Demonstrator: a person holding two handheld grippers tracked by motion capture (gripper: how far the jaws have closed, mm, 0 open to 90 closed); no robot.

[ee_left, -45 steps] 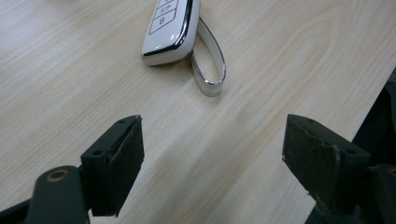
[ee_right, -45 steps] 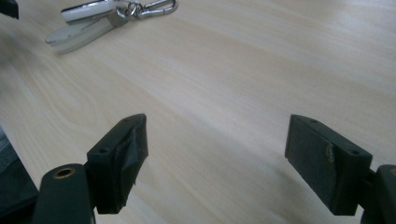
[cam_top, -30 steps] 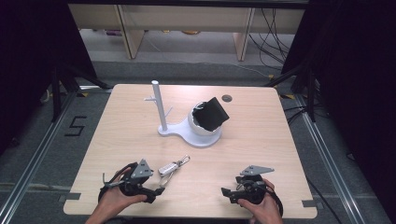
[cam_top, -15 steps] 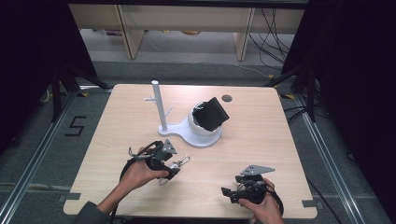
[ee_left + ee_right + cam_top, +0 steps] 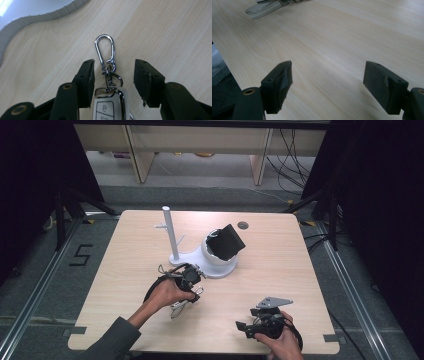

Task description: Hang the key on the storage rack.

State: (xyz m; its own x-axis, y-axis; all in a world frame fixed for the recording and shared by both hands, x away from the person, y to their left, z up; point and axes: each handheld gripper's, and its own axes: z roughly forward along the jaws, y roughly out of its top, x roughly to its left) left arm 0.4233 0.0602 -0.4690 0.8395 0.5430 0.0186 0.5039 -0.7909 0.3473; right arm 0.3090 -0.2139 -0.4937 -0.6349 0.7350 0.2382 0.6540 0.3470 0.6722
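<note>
- The left gripper (image 5: 192, 281) has left the table's (image 5: 280, 270) near edge, where it sat a second ago, and gone forward toward the middle, ending just in front of the white stand (image 5: 210, 265).
- It now hangs over the car key (image 5: 181, 304), which it had beside it at the start.
- In the left gripper view its jaws stand apart on either side of the key's chain, the key fob (image 5: 110, 106) between them and the silver clip (image 5: 105, 51) lying just past their tips.
- The person's left forearm and sleeve (image 5: 112, 340) have stretched out from the near edge over the table.
</note>
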